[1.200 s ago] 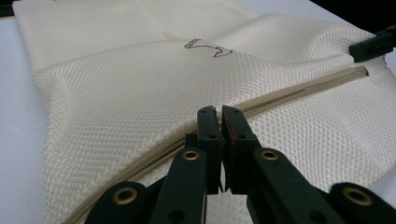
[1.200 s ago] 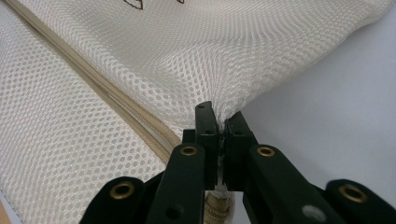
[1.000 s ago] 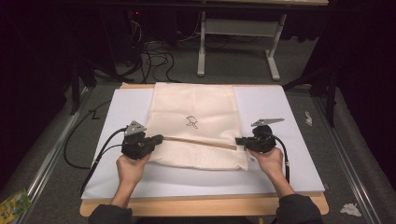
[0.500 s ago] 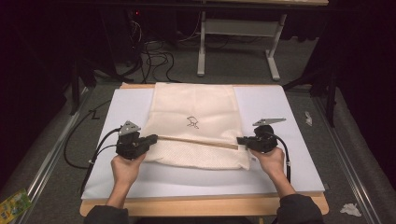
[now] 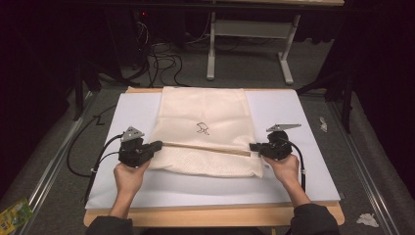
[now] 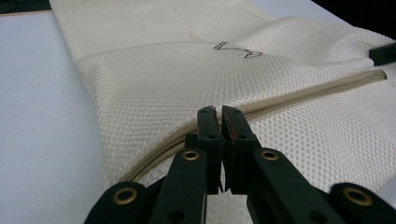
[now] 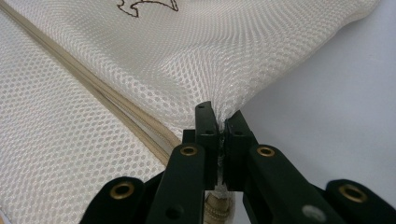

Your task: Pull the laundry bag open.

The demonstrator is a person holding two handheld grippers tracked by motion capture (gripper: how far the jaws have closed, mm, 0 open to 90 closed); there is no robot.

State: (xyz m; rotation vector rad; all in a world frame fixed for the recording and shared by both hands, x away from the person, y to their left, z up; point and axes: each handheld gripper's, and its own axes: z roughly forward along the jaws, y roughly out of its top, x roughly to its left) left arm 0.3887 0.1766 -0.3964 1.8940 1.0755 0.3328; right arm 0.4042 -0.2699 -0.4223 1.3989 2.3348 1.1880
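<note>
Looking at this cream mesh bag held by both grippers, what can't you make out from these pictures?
- Cream mesh zip bag: contents, if any, hidden by its own cloth in every view.
- Small dark emblem: too small in the high view; cut by the top edge in the right gripper view.
- Zip slider: not found along the tan zip.
- Cloth pinched in the left gripper and right gripper: hidden between the shut jaws.

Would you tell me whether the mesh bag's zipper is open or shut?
Shut: the zipper runs as one closed tan line across the mesh bag, no gap visible.
</note>
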